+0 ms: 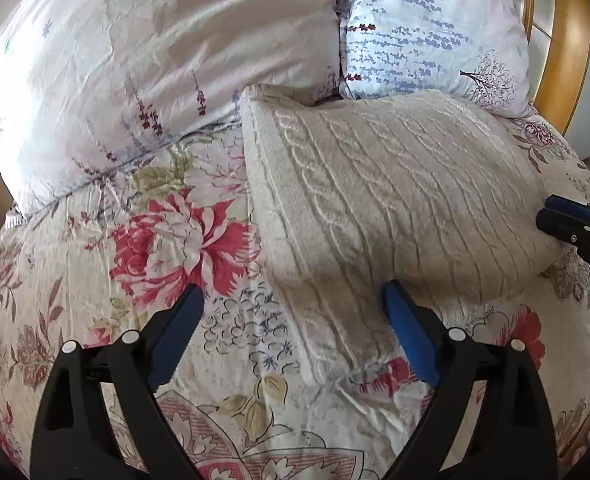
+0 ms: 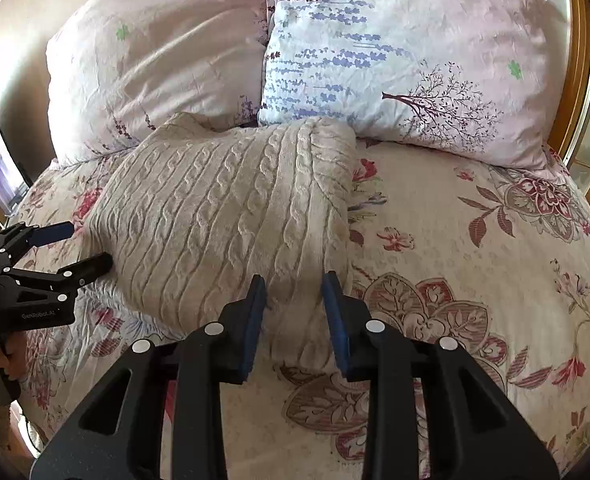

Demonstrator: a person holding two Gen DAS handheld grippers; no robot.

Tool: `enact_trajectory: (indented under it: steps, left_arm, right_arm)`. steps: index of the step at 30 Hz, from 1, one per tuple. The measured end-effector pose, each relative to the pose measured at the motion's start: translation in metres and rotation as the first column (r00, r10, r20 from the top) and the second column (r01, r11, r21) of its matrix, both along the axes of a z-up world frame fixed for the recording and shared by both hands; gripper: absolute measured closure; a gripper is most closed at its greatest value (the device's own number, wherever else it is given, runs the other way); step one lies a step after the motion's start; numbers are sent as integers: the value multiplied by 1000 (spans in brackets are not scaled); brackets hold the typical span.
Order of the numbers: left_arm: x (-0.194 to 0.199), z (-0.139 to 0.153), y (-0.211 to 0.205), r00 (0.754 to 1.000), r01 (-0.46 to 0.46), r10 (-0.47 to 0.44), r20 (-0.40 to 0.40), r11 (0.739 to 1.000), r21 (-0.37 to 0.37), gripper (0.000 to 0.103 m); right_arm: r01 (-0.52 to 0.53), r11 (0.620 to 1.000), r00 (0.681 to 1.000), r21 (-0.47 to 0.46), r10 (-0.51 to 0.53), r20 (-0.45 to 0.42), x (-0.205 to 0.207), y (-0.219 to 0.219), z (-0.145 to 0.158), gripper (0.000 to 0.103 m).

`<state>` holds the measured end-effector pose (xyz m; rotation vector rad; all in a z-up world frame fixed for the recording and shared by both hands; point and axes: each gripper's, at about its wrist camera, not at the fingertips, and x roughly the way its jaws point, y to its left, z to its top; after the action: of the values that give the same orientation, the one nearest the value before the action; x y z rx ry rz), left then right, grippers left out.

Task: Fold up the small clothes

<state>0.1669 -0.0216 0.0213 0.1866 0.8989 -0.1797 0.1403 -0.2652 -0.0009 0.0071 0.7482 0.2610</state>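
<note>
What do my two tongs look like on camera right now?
Both match: the left tongs and right tongs have matte black plastic arms with cut-out slots, round white rivets and blue pads. The right wrist view shows white "GenRobot.AI" lettering on the left body. No cables visible.

left gripper (image 1: 293, 296) jaws spread wide, right gripper (image 2: 294, 280) jaws parted

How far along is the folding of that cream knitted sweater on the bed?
Done: the sweater already lies as a compact, thick folded bundle on the flowered bedspread, below the two pillows. In hand: nothing is gripped; the left gripper and right gripper are both open at its near edge. Left: perhaps one more fold or some tidying; no other clothes are visible.
</note>
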Motion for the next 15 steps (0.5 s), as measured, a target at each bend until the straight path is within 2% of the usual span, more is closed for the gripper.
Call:
enact_trajectory:
  steps: [8, 12, 15]
  left_arm:
    - [-1, -4, -1, 999, -9, 10, -41, 1000, 14, 12]
    - [0, -4, 2, 998, -14, 14, -54, 1000, 2, 12]
    - [-12, 8, 9, 1000, -10, 9, -11, 999, -44, 12]
  right_arm:
    - [28, 992, 1000, -123, -28, 2, -4, 10, -11, 71]
    - [39, 993, 999, -108, -40, -5, -4, 6, -13, 71]
    - [42, 999, 999, -5, -42, 5, -11, -6, -1, 68]
